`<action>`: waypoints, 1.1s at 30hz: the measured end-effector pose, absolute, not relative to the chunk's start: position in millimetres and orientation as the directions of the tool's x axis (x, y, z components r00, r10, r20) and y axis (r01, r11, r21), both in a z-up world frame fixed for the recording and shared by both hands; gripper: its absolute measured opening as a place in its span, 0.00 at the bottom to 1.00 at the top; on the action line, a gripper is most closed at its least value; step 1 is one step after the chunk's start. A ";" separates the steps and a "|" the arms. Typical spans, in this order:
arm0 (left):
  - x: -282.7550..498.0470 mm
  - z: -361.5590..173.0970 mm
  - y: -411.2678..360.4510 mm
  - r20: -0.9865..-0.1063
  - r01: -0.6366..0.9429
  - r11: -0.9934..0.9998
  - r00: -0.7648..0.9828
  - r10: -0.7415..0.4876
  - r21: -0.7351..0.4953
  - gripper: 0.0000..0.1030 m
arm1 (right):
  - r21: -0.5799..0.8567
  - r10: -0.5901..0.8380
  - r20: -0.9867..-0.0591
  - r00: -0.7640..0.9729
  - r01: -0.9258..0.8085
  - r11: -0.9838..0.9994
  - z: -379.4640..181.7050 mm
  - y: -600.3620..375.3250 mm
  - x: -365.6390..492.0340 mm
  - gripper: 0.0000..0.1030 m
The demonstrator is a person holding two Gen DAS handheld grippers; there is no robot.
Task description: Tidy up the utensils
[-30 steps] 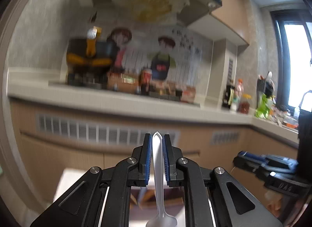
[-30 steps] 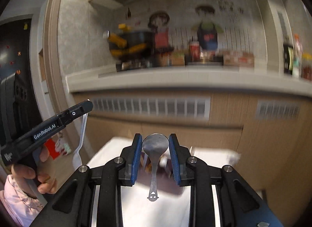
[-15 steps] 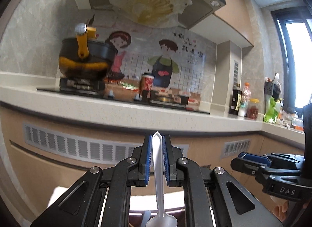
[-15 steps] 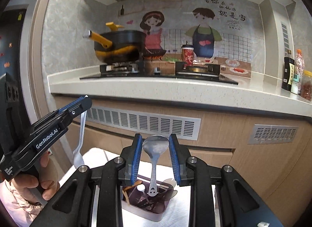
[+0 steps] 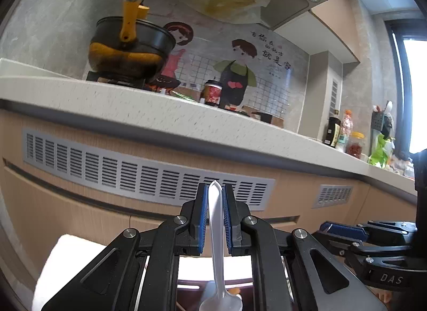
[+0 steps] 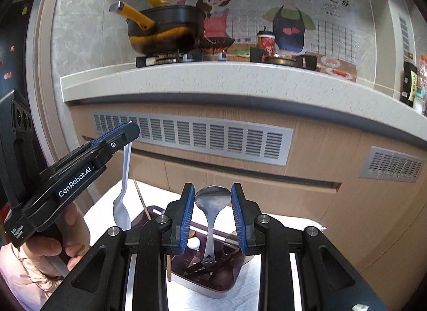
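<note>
In the left wrist view my left gripper (image 5: 214, 190) is shut on a white plastic spoon (image 5: 216, 244). Its handle tip points up between the blue pads and its bowl hangs low. My right gripper (image 6: 212, 190) is shut on a metal spoon (image 6: 212, 201), gripping the bowl so the handle hangs down. Below both lies a dark purple tray (image 6: 218, 291) holding several utensils, on a white cloth (image 6: 277, 271). From the right wrist view, the left gripper (image 6: 130, 126) with the white spoon (image 6: 122, 204) hangs left of the tray. The right gripper's tip (image 5: 324, 226) shows at the right of the left wrist view.
A kitchen counter (image 6: 213, 78) with a grey vent panel (image 6: 192, 137) stands close behind the tray. On it sit a black and yellow pot (image 6: 165, 30) on the stove, a red cup (image 6: 265, 41) and bottles (image 5: 333, 129). A hand (image 6: 50, 247) holds the left gripper.
Both grippers have sunk, each still holding its spoon, so the counter now sits higher in both views. The purple tray has come into view beneath them.
</note>
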State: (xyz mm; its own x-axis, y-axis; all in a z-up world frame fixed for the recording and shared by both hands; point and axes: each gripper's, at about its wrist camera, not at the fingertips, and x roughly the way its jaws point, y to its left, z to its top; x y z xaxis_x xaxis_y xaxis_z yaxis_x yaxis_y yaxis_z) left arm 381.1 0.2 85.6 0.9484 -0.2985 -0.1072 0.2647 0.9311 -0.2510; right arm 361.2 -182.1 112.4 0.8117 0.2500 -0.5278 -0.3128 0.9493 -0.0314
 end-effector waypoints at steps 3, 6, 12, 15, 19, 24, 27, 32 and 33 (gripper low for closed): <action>389.1 66.5 -1.7 -0.132 0.266 0.930 0.943 -0.306 -0.253 0.11 | -0.021 0.249 -0.553 0.795 -0.312 0.950 97.5 -180.1 365.8 0.25; 394.1 49.4 -0.8 -0.167 0.265 0.926 0.934 -0.315 -0.269 0.13 | -0.012 0.244 -0.582 0.776 -0.308 0.951 83.2 -179.7 370.0 0.25; 391.9 33.5 10.9 -0.268 0.214 0.923 0.914 -0.305 -0.320 0.35 | 0.027 0.246 -0.609 0.754 -0.291 0.956 65.0 -185.3 365.1 0.53; 372.2 42.5 18.3 -0.310 0.180 0.926 0.906 -0.287 -0.332 0.38 | 0.030 0.226 -0.597 0.770 -0.260 0.965 66.3 -191.5 350.1 0.56; 331.2 58.6 19.1 -0.377 0.138 0.952 0.895 -0.238 -0.275 0.60 | 0.059 0.214 -0.565 0.797 -0.220 0.974 76.1 -202.2 315.0 0.68; 260.1 66.0 11.7 -0.401 0.149 0.974 0.892 -0.207 -0.172 0.74 | 0.047 0.145 -0.521 0.841 -0.142 0.989 85.5 -204.4 252.8 0.89; 219.5 57.4 7.8 -0.437 0.154 0.980 0.878 -0.195 -0.127 0.80 | 0.012 0.109 -0.531 0.840 -0.122 0.993 81.9 -200.0 218.3 0.95; 162.0 33.9 -4.4 -0.483 0.128 0.990 0.864 -0.143 -0.063 0.89 | -0.034 0.044 -0.579 0.814 -0.079 0.996 58.4 -193.5 168.5 1.00; 152.8 27.9 -6.4 -0.496 0.125 0.990 0.857 -0.138 -0.061 0.90 | -0.046 0.033 -0.586 0.810 -0.074 0.996 54.1 -192.9 162.3 1.00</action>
